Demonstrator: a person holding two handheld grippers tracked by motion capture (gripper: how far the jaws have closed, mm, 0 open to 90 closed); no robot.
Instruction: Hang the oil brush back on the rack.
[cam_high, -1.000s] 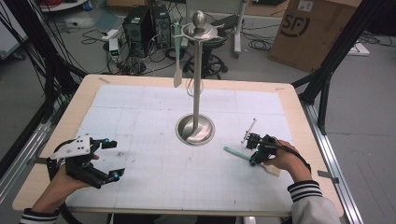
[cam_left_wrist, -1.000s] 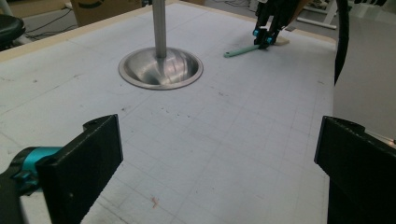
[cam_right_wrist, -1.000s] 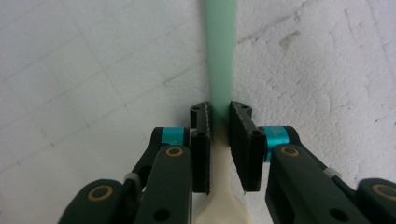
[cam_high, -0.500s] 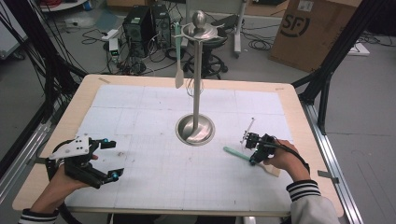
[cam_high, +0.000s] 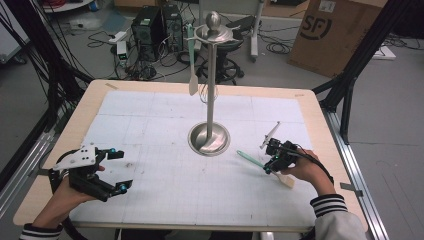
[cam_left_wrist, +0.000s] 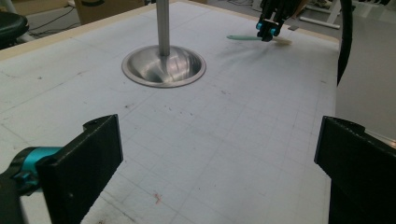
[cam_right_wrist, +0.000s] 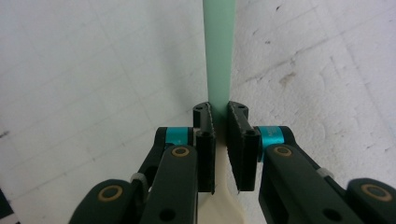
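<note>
The right gripper (cam_right_wrist: 219, 126) is clamped on the spatula (cam_right_wrist: 218, 51) handle near the table's (cam_high: 150, 90) right edge; lift it level, then hang it on the stand (cam_high: 211, 75); the left gripper (cam_high: 116, 170) rests apart

A: Stand (cam_high: 209, 137) sits mid-tabletop (cam_high: 310, 107), one spatula (cam_high: 192, 60) hanging on its left side.
B: Second spatula (cam_high: 255, 161) lies right of the stand's base, near the front-right edge.

high view looks down; both others skim the shared table (cam_high: 150, 120)
</note>
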